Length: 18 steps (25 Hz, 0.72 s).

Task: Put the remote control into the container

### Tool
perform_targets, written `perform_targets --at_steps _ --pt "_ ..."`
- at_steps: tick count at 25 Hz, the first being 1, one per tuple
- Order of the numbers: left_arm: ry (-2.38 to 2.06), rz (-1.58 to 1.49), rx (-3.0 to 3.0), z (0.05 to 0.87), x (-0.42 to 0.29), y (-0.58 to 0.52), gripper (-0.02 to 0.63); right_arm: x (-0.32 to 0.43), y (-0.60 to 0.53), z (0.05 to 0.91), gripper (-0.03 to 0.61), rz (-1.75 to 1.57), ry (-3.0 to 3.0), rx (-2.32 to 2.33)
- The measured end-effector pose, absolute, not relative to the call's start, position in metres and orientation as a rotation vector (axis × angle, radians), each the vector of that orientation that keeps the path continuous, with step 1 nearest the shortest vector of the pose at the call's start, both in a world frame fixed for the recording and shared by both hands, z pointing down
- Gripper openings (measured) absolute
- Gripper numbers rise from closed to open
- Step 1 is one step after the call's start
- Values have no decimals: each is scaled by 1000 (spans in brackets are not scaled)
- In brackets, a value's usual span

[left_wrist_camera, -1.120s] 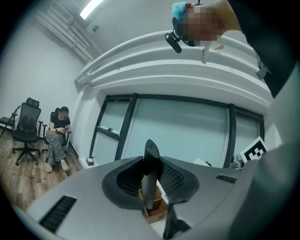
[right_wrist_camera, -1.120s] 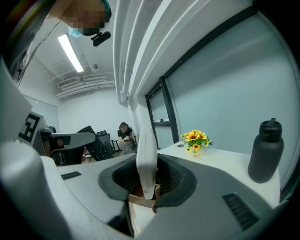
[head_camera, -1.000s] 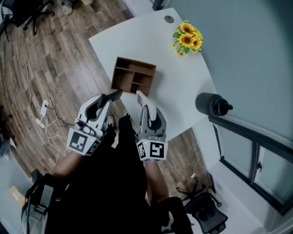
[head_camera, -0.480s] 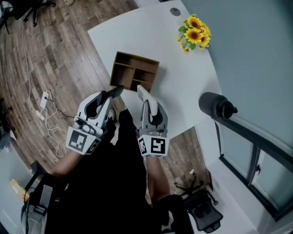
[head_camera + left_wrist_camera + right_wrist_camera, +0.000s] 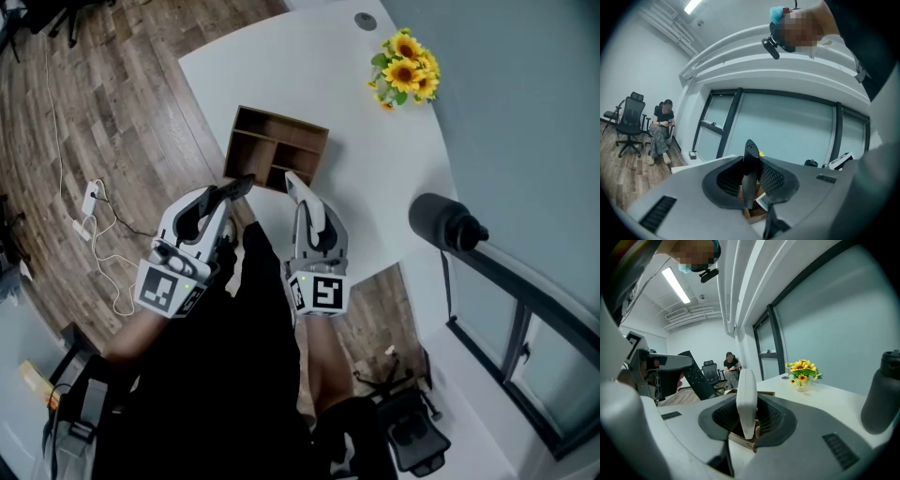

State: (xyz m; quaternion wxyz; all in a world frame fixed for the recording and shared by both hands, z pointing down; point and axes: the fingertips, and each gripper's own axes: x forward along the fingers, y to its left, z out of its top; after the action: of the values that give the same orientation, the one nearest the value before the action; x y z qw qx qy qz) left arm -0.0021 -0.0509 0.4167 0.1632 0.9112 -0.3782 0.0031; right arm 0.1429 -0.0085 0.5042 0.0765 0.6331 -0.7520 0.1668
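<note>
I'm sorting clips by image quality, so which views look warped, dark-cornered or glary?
Head view: wide-angle bend curves the white table edge; light is even. Left gripper view: black vignetted corners; the slim black remote control looks sharp. Right gripper view: dark corners, the ceiling strip light blows out, the white plastic remote control is sharp.

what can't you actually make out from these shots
- Container compartments: in the head view they are too small and shadowed to tell whether anything is inside. Both gripper views show only a sliver of it behind the held remote.
- Black remote buttons: hidden in the left gripper view, which sees it edge-on.
- White remote face: hidden in the right gripper view, also edge-on.
- Bottle: cut off by the right edge of the right gripper view.
</note>
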Motion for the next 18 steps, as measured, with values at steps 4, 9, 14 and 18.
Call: perform_targets --at_steps 4,9,14,18 --pt "-1066 -4 2606 418 0 -52 84 140 -10 506 92 466 -2283 1839" --pt "-1077 10 2593 421 1 -53 84 137 -15 505 92 450 -2311 1808" --pt "-1083 20 2584 423 0 -54 84 135 -20 504 92 404 -2355 1761" --pt "-1082 14 2590 427 0 -53 84 130 -19 504 92 341 -2364 1703"
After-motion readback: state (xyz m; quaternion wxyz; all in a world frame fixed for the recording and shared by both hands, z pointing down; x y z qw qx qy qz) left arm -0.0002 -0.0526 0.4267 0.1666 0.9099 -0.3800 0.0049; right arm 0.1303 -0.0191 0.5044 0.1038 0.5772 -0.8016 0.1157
